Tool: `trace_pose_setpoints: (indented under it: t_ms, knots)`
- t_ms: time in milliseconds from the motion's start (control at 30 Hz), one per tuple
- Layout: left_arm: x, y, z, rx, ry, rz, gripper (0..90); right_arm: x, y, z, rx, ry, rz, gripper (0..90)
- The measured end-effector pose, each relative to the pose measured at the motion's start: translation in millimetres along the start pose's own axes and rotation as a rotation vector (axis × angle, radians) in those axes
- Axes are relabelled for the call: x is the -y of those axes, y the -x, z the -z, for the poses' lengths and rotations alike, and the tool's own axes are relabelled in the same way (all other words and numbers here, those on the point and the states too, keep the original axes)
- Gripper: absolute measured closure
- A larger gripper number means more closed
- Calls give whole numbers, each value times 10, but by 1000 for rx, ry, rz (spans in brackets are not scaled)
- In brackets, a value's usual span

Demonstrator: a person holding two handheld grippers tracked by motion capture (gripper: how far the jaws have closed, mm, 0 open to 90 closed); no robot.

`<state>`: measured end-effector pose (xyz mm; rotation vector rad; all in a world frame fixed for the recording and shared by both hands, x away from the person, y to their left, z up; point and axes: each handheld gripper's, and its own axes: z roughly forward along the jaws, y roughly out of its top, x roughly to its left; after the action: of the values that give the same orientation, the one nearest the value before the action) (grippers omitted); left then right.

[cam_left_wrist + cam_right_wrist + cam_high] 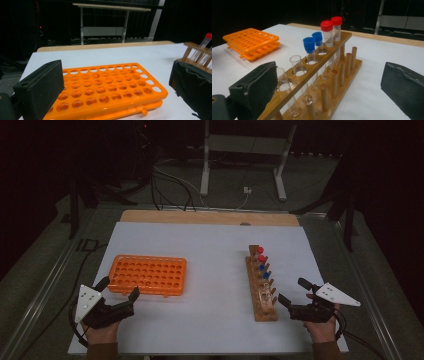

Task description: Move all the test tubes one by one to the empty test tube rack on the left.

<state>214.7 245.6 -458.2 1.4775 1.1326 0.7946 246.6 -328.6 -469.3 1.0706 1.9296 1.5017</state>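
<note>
Wooden test-tube rack [262, 285] is lying just left of my right gripper [291, 296], its long axis running away from me; I am holding both jaws spread, empty, my left gripper [118, 289] facing the orange tube tray [148, 274].

The tabletop [210, 245] was white, with a strip of bare wood along its far edge. On its left lay an orange tube rack [148, 274], flat, its holes facing up. Well apart, on the right, stood a wooden test-tube rack [261, 285], running front to back, carrying two red-capped tubes, two blue-capped tubes and two uncapped ones.
</note>
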Motion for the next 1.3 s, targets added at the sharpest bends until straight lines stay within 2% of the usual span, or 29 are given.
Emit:
trace_pose_setpoints:
  t_ms: [133, 300, 533, 667, 700, 867, 933, 1167, 1300]
  knots:
    - [4, -6, -2, -4, 4, 13, 5, 0, -2, 14, 5, 5, -1, 7]
    - [14, -2, -17, -13, 2, 13, 5, -43, -39, 3, -26, 2, 14, 7]
    - [25, 5, -39, -1, -15, 17, 5, -125, -205, -35, -67, -73, 66, 11]
    - [29, 33, -52, 1, -22, 2, 6, -143, -311, -86, -89, -105, 105, 136]
    - [29, 33, -52, 1, -22, 2, 6, -143, -311, -86, -89, -105, 105, 136]
    - [36, 21, -52, 3, -21, 11, 6, -126, -402, -166, -122, -169, 144, 434]
    - [42, 14, -67, 15, -31, 20, 6, -115, -428, -191, -113, -180, 148, 486]
    - [47, 31, -72, 17, -36, 14, 6, -96, -487, -256, -82, -207, 180, 693]
    - [48, 26, -72, 20, -37, 19, 6, -81, -492, -277, -65, -207, 200, 733]
